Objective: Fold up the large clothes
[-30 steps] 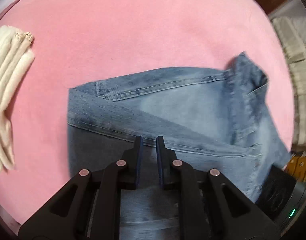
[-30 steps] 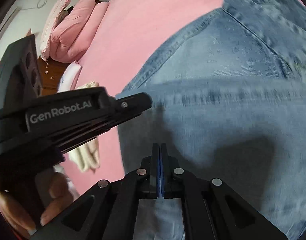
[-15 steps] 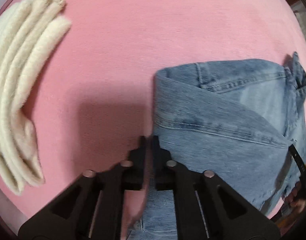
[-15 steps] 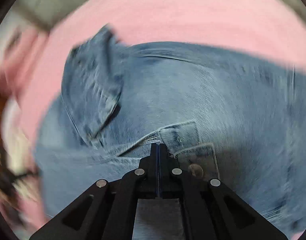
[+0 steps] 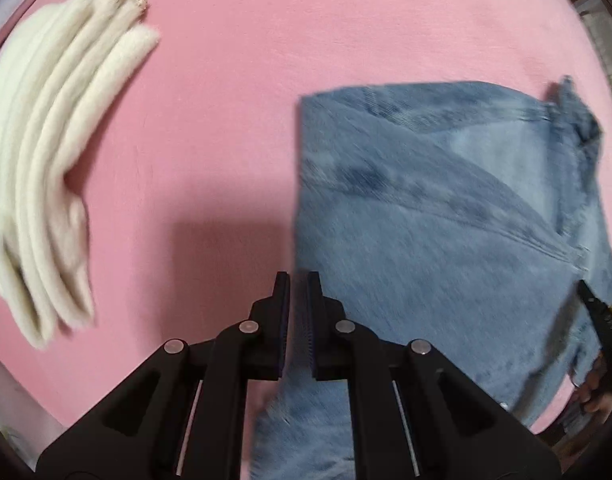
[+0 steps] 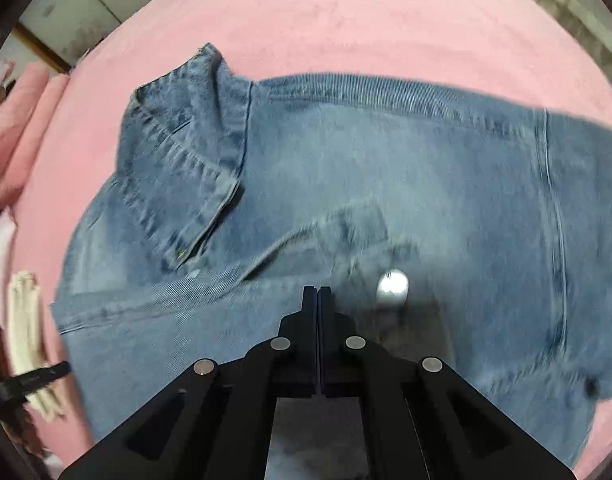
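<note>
Jeans (image 6: 385,168) beneath closed right fingers (image 6: 310,300)

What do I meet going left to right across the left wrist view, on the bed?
Folded cream garment → bare pink bedsheet → left gripper at the jeans' left edge → folded blue jeans.

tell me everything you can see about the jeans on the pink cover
The jeans are faded blue denim, folded into a rough rectangle lying flat on the pink cover. Double-stitched seams, a waistband flap turned up at one corner and a silver metal button show. The left tongs stand over its folded edge; whether they touch the denim is unclear.
</note>
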A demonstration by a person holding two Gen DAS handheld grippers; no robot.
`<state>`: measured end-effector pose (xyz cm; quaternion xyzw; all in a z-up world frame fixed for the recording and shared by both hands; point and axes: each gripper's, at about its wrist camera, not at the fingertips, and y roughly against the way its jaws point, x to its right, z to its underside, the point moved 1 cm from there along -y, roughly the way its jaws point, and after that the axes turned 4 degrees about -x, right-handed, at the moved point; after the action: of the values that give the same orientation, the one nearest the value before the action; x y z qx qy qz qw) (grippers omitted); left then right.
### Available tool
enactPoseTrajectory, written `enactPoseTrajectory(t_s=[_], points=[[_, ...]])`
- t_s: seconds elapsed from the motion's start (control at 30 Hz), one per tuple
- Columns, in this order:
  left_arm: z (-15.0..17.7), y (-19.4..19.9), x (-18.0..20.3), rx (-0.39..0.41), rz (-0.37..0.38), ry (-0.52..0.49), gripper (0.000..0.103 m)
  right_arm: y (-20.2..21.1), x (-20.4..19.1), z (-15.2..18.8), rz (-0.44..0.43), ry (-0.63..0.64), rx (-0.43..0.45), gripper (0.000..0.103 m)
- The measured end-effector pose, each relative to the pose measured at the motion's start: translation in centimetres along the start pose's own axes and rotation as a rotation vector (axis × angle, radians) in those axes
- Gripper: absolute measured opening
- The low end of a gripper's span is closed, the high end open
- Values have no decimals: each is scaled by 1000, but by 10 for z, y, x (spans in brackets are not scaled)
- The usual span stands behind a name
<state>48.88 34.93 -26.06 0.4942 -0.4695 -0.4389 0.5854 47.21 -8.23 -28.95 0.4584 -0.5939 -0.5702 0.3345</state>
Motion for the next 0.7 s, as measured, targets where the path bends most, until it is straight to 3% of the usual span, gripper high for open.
enactPoseTrajectory(t_s=[0.07,0.13,0.17,0.23,0.37,0.53,0.6,0.7], points=[[24,11,0,23,90,-22,5,12,2,29,-47,19,20,0],[45,11,6,-1,133,-57,5,11,-7,51,-138,51,-9,0],[60,9,5,-29,132,-80,5,10,-9,63,-180,71,-46,0],[82,-6,6,-96,61,-88,5,0,-19,84,-213,120,-122,0],[96,-13,-11,-124,-15,-30,5,-9,-20,92,-138,144,-180,0],[87,-6,-39,-150,-23,-19,5,0,-1,90,131,56,-170,0],[85,4,-44,-140,-89,-69,5,6,3,90,128,-3,-178,0],[86,21,-39,-104,-72,-139,5,26,7,96,90,-51,-148,0]])
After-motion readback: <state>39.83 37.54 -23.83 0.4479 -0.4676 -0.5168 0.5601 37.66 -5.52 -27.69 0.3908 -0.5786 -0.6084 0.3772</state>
